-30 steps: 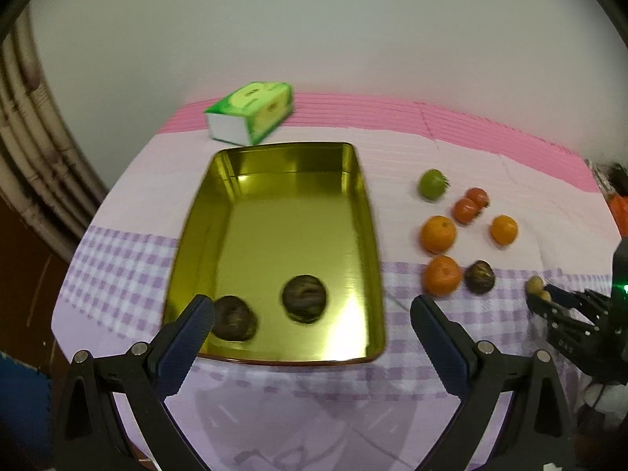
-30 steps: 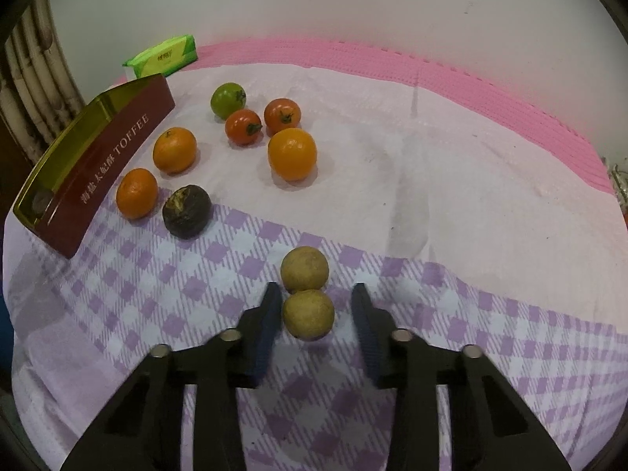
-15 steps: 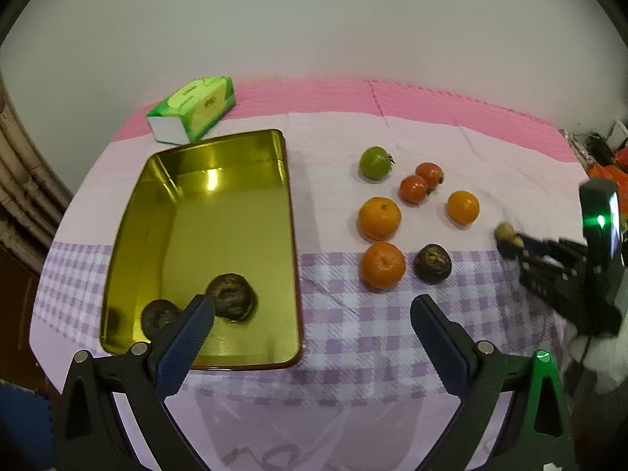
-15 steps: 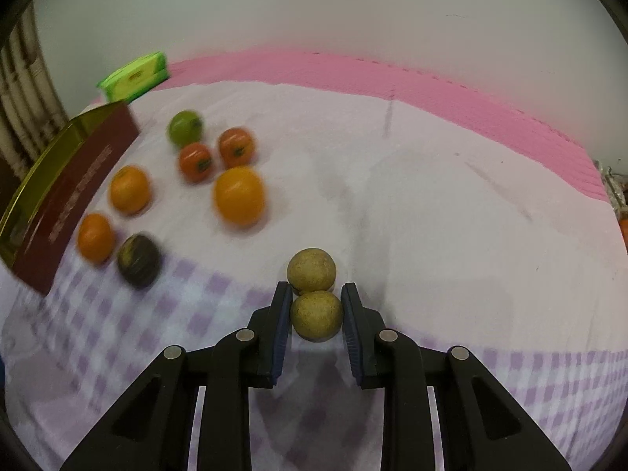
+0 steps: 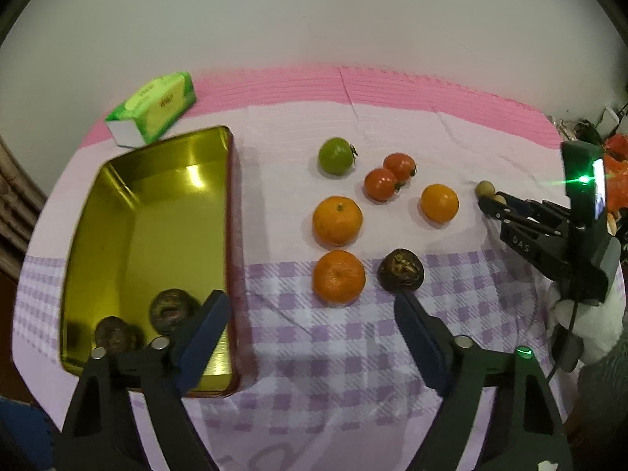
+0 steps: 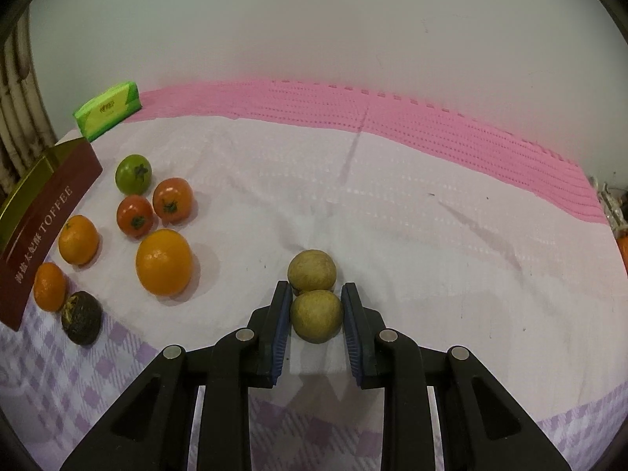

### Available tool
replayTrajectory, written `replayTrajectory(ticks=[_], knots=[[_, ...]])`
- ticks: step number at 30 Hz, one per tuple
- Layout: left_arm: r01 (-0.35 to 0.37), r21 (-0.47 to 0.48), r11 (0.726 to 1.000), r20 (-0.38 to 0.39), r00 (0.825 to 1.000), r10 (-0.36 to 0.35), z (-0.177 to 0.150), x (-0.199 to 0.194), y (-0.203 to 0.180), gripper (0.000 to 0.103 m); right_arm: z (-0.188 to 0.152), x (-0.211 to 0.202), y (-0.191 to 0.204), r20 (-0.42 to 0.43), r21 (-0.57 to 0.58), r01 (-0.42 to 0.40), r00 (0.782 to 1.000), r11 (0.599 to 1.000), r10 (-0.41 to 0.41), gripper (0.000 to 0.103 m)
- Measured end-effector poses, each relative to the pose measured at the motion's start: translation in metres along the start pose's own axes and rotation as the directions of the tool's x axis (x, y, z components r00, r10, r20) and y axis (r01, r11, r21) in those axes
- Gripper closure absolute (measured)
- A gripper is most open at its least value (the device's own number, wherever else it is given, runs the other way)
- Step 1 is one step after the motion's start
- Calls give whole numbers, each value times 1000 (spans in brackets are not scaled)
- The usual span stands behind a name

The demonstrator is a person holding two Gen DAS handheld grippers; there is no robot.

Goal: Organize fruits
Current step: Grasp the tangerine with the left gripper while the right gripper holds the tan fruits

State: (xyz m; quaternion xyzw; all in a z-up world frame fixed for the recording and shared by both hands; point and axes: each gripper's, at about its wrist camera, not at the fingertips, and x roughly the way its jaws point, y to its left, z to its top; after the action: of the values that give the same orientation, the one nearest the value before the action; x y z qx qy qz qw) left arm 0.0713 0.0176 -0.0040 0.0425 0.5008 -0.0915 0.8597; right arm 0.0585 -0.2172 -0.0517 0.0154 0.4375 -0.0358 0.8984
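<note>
The right gripper (image 6: 316, 316) is clamped on a small round tan fruit (image 6: 316, 315) with a dull, faintly speckled skin; a second tan fruit (image 6: 312, 270) of the same kind touches it just beyond the fingertips, on the pale cloth. The left gripper (image 5: 310, 314) has just been closing but its jaws stand apart with nothing between them, above the purple-checked part of the tablecloth (image 5: 314, 353). A wrinkled dark brown fruit (image 5: 400, 271) lies just beyond its right fingertip, beside an orange mandarin (image 5: 338, 276). Two more dark fruits (image 5: 170, 310) sit in the near end of the gold tin tray (image 5: 117, 180), which reads TOFFEE on its red side.
</note>
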Motion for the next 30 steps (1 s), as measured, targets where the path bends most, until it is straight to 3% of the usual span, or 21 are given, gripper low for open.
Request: replayTrajectory(ticks=[8,14,23,25,30], knots=[[18,18,1000,-31,999,-18,6,22,-8,33,-3,-2,1,2,9,-10,1000,1000,10,74],[30,31,999,-59,998,-28,10,38,-13,47,-6,-4,2,-1,-18,-44,999,999,44,56],[18,32,999,-79,997,-15,9,52,-12,59,-5,-3,4,-3,-26,-39,999,999,39,53],[28,35,999,-78,997,-25,10,52,-13,69,-4,-3,4,-3,-27,-41,999,999,41,52],[31,30,999,-78,997,-29,11,53,-13,70,-4,-3,5,-5,-29,-40,999,999,39,50]])
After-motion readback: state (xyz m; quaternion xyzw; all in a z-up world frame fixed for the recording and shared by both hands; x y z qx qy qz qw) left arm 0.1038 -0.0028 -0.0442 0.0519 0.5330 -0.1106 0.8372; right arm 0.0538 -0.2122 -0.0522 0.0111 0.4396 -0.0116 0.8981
